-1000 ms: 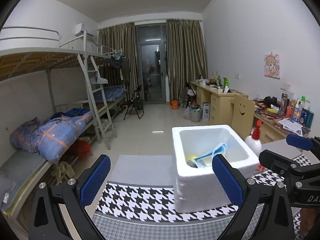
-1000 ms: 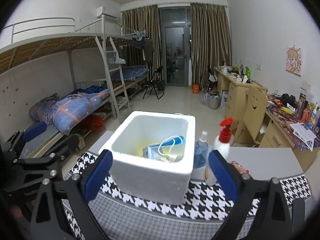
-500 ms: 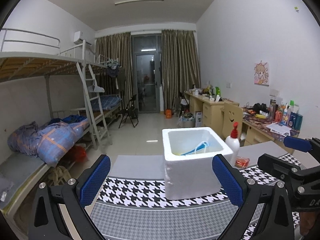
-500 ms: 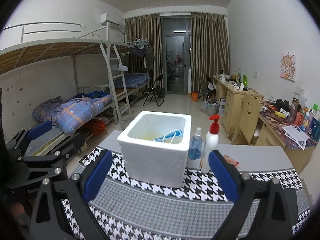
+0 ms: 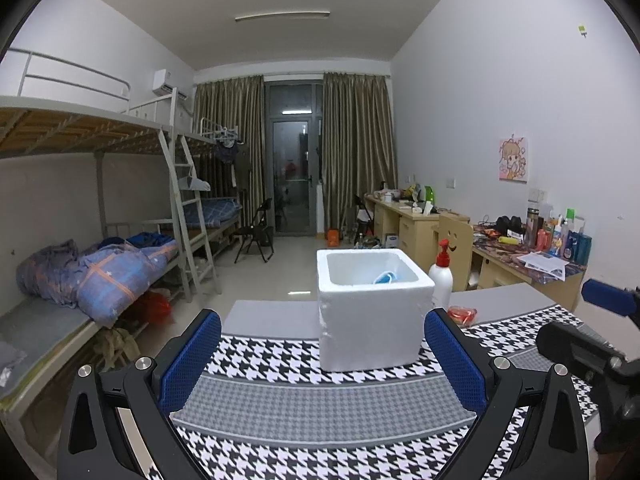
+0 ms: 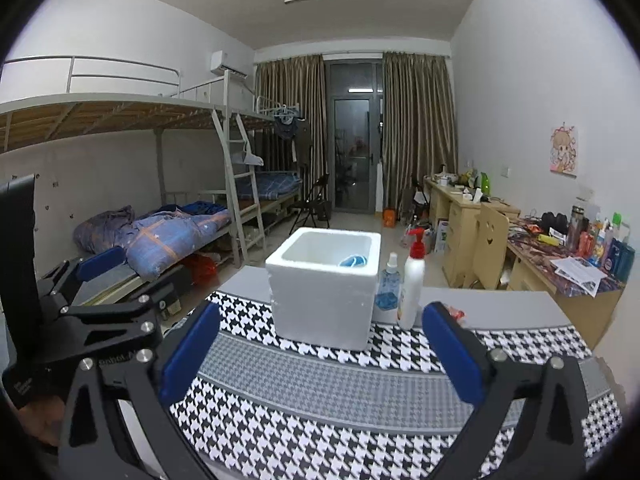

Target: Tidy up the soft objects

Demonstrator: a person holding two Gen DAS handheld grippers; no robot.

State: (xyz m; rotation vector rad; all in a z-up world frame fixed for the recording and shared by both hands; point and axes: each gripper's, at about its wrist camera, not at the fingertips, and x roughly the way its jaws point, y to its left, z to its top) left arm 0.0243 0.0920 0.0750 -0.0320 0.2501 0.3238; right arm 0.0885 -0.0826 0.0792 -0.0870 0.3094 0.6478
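Note:
A white foam box stands on the houndstooth table mat; it also shows in the right wrist view. A blue face mask peeks over its rim, also seen from the right. The rest of the box's contents is hidden. My left gripper is open and empty, well in front of the box. My right gripper is open and empty, also in front of the box. Each gripper shows at the edge of the other's view.
A white pump bottle with a red top and a blue spray bottle stand right of the box. A small red packet lies by them. Bunk beds stand left, desks right.
Both grippers have pulled back from the box and tilted up; the box now looks smaller and farther, and less of its inside shows. Both stay open.

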